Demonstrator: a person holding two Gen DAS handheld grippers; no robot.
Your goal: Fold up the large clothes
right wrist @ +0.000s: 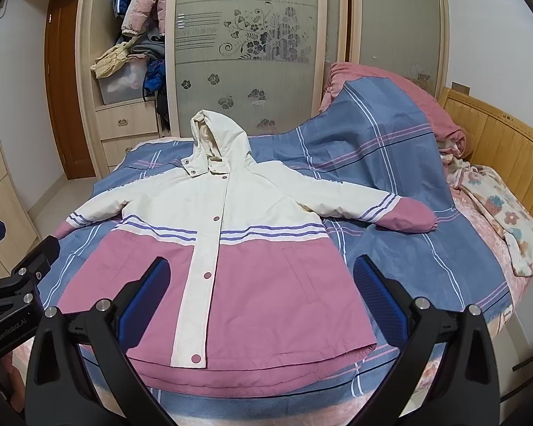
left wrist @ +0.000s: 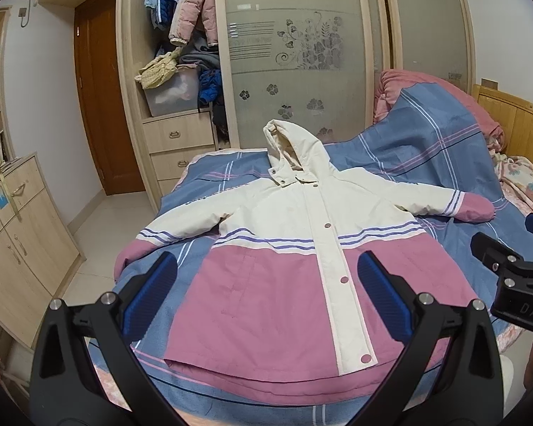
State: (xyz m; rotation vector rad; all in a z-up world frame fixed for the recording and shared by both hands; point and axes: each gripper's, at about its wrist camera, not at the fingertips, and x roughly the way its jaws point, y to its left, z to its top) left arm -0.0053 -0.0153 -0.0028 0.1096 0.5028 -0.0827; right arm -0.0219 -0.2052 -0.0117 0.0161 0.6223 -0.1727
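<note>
A hooded jacket [left wrist: 284, 284], cream on top and pink below with purple stripes, lies flat and face up on the bed, sleeves spread, hood pointing to the wardrobe. It also shows in the right wrist view [right wrist: 259, 284]. My left gripper [left wrist: 266, 266] is open and empty, held above the jacket's hem. My right gripper [right wrist: 261, 266] is open and empty, also above the hem, to the right of the left one. The right gripper's body shows at the right edge of the left wrist view [left wrist: 515, 277], and the left gripper's body [right wrist: 14, 284] at the left edge of the right wrist view.
The bed has a blue plaid sheet [right wrist: 391, 248]. A heaped pink and blue quilt [right wrist: 380, 113] lies at the back right by the wooden headboard [right wrist: 497, 142], with a floral cloth [right wrist: 508, 220]. A wardrobe [left wrist: 295, 53] with drawers stands behind, a cabinet [left wrist: 17, 230] at the left.
</note>
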